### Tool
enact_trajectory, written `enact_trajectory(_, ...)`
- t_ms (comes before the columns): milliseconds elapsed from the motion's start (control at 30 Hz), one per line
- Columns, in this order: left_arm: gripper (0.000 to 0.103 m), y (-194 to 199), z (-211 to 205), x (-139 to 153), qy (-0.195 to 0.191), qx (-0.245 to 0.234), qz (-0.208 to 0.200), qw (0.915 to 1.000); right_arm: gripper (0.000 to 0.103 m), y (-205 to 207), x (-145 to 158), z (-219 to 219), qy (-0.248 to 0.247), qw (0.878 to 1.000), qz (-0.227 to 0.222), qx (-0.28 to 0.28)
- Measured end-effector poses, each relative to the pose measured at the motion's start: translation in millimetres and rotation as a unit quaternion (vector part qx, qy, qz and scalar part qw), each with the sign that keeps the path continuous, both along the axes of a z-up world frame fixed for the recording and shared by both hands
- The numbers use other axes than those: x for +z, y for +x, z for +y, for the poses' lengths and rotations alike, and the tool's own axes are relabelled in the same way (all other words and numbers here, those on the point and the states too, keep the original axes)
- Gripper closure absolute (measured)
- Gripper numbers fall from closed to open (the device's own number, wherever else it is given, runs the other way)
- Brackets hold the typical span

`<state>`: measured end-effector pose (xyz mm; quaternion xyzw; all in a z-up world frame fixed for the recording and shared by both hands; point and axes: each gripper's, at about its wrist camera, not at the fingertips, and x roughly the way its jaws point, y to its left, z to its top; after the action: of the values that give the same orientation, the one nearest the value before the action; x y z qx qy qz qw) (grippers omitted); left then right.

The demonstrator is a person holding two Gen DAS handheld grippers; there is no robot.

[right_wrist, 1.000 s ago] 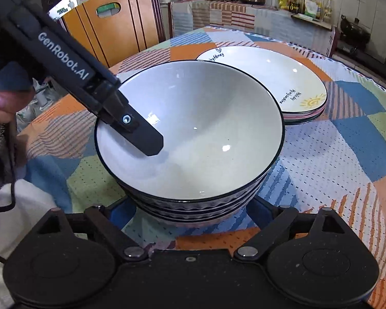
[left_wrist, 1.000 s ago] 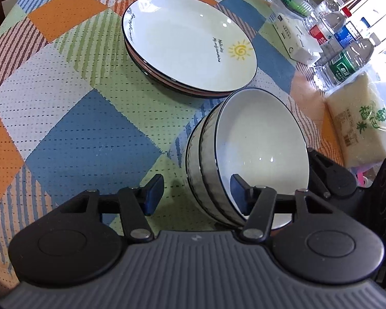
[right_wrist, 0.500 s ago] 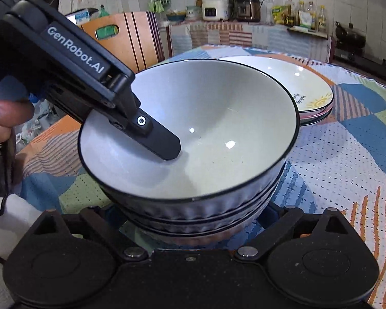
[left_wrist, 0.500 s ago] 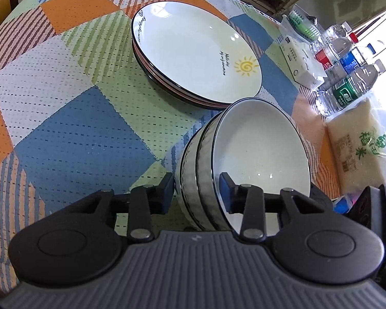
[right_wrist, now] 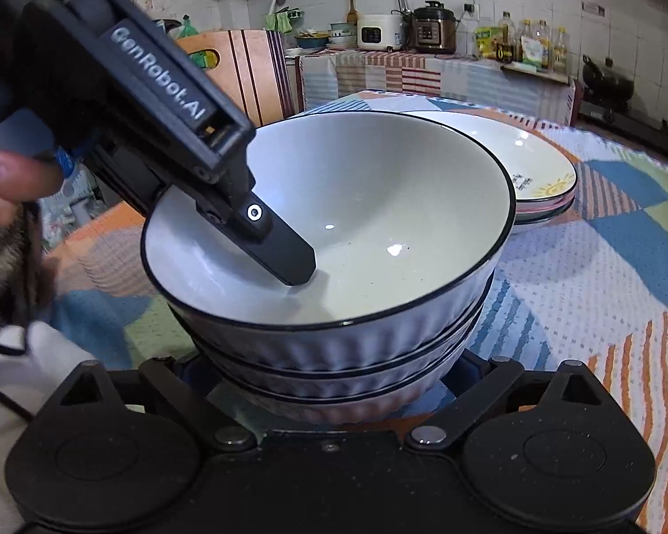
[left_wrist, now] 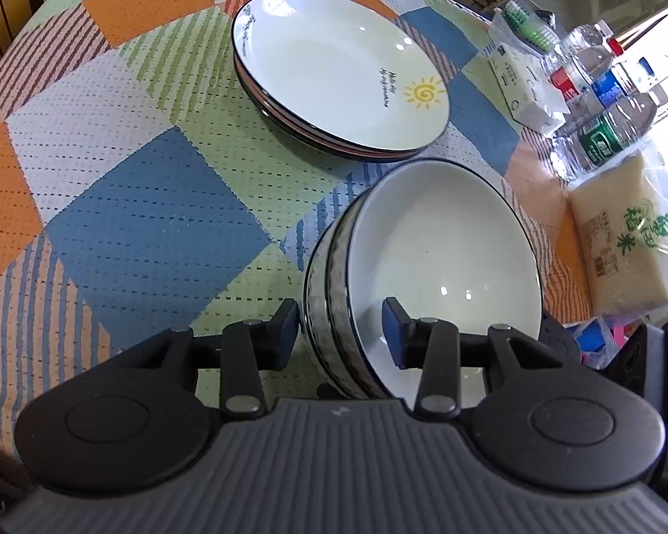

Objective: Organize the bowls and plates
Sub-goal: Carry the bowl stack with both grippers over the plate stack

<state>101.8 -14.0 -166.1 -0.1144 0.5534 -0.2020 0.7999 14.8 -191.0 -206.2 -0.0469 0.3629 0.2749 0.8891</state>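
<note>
A stack of three ribbed bowls (left_wrist: 441, 258) (right_wrist: 378, 204), white inside with a dark rim, stands on the patchwork tablecloth (left_wrist: 147, 231). Behind it lies a stack of plates (left_wrist: 334, 75) (right_wrist: 534, 155) with a yellow sun on the top one. My left gripper (left_wrist: 340, 329) has the near wall of the stack between its pads. One finger (right_wrist: 285, 253) lies against the inside of the top bowl and the other is outside; the jaws are opening slightly. My right gripper (right_wrist: 329, 378) straddles the foot of the stack with its jaws wide. The bowls hide its fingertips.
Water bottles (left_wrist: 610, 102), a white box (left_wrist: 521, 84) and a bag of rice (left_wrist: 623, 244) crowd the table's right side. A wooden chair (right_wrist: 245, 71) stands beyond the table. A counter with cookers (right_wrist: 432, 31) runs along the wall. A hand (right_wrist: 4, 182) holds the left gripper.
The left jaws have drawn in from a wide gap onto the stack's wall. The right gripper has come closer and lower, so the bowls now cover its fingertips.
</note>
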Motion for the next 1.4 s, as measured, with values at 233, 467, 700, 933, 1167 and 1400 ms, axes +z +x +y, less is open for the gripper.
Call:
enact_trajectory(233, 0.063, -13, 1, 38, 0.001, -0.008, -0.029, 0.9995, 0.004, -12, 28, 0, 0.01, 1.0, -0.016, -0.005)
enact_trajectory(467, 0.063, -10, 2, 71, 0.007, -0.014, -0.059, 0.9982, 0.004, -11, 54, 4, 0.001, 0.999, -0.05, -0.004)
enact_trajectory(700, 0.063, 4, 3, 92, 0.013, -0.017, -0.078, 0.9967, 0.004, 9, 69, 3, 0.01, 0.998, -0.064, 0.0)
enact_trajectory(933, 0.063, 25, 7, 116, 0.009, -0.026, -0.087, 0.9958, 0.004, 31, 89, 11, -0.01, 0.997, -0.081, 0.009)
enact_trajectory(1167, 0.063, 56, 13, 136, -0.004, -0.037, -0.1, 0.9943, 0.004, 58, 114, 18, -0.036, 0.996, -0.086, 0.006)
enact_trajectory(1400, 0.063, 95, 11, 135, 0.0, -0.045, -0.104, 0.9936, 0.004, 92, 117, 19, -0.049, 0.995, -0.092, 0.009)
